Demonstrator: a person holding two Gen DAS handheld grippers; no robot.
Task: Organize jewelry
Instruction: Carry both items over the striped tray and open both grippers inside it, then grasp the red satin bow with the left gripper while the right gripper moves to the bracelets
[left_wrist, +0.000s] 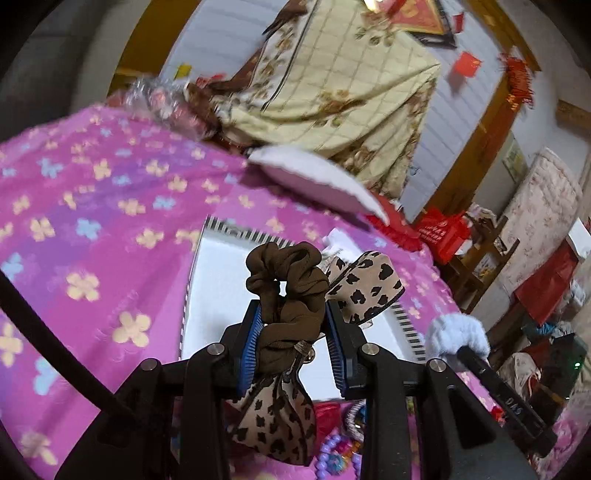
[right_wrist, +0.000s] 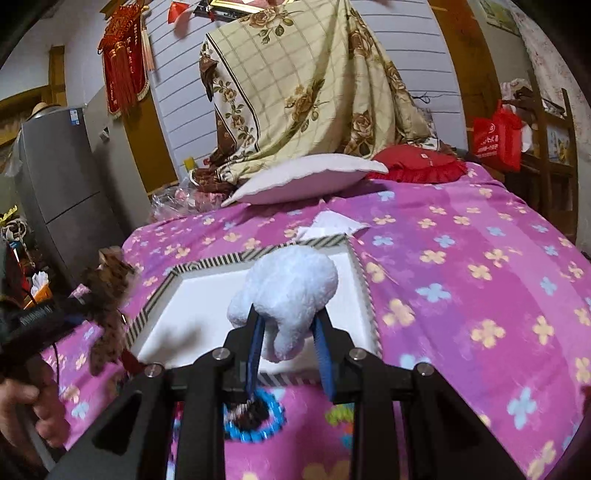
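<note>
My left gripper (left_wrist: 293, 317) is shut on a brown scrunchie with leopard-print ribbon tails (left_wrist: 288, 288) and holds it above a white tray with a striped rim (left_wrist: 221, 288). In the right wrist view the same scrunchie (right_wrist: 105, 291) hangs at the tray's left edge. My right gripper (right_wrist: 290, 325) is shut on a fluffy white scrunchie (right_wrist: 291, 284) and holds it over the white tray (right_wrist: 177, 295). That fluffy scrunchie also shows in the left wrist view (left_wrist: 456, 332). Beaded bracelets (left_wrist: 338, 450) and a blue beaded ring (right_wrist: 255, 417) lie on the pink blanket in front of the tray.
The tray lies on a pink flowered blanket (right_wrist: 461, 266) on a bed. A white pillow (right_wrist: 306, 177), a red cushion (right_wrist: 417, 162) and a floral quilt (right_wrist: 303, 92) are behind it. White paper (right_wrist: 332, 223) lies past the tray. A grey fridge (right_wrist: 59, 170) stands left.
</note>
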